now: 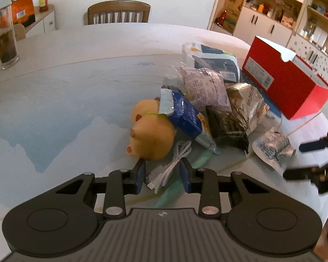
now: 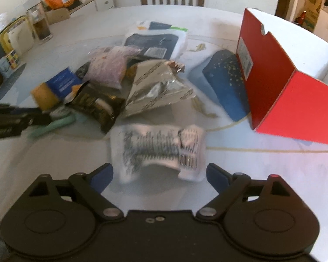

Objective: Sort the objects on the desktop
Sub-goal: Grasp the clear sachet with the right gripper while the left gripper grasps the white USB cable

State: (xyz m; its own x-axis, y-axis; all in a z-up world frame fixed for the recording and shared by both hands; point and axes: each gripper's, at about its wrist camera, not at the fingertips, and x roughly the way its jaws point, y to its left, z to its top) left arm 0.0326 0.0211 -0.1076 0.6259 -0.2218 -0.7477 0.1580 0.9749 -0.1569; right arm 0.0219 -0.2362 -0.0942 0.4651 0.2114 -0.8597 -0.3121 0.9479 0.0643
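Picking from the snack pile: left gripper (image 1: 163, 175) jaws are narrowed around the coiled white USB cable (image 1: 175, 163) on the surface, contact unclear. Right gripper (image 2: 159, 175) jaws are held wide, straddling the white printed packet (image 2: 159, 150). Next, likely closing, then lifting.

The right gripper (image 2: 159, 174) has its jaws wide apart, just before a white printed packet (image 2: 159, 150) on the table (image 2: 262, 168) — a red box (image 2: 295, 100) stands on the right.
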